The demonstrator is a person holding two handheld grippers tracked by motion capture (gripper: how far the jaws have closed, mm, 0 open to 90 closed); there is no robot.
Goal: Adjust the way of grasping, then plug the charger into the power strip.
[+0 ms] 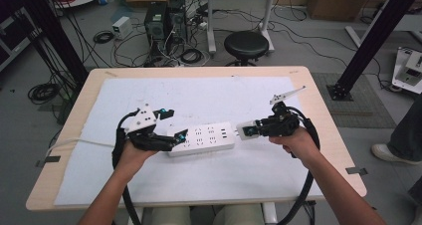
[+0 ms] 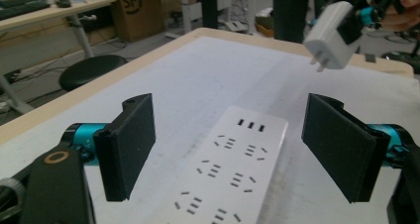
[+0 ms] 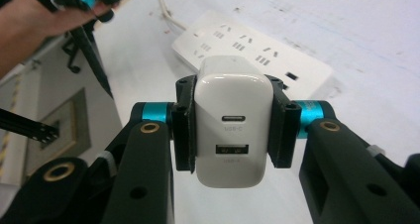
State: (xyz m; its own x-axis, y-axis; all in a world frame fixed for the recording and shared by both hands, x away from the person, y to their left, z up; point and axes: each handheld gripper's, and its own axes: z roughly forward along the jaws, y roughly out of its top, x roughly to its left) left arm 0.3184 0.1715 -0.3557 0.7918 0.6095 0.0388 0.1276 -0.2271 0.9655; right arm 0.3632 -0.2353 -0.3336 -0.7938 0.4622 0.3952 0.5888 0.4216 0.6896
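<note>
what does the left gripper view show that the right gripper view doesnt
Left gripper view alone: the charger's two prongs, the left gripper with its jaws wide open either side of the power strip, and a black stool on the floor.

Right gripper view alone: the charger's two ports on its rear face, and the right gripper shut on it.

Both: the white charger, the power strip and the white table cover.

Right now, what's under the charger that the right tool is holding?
The white charger hangs above the white mat, just past the power strip's end. Its prongs show in the left gripper view; the mat directly beneath is hidden.
</note>
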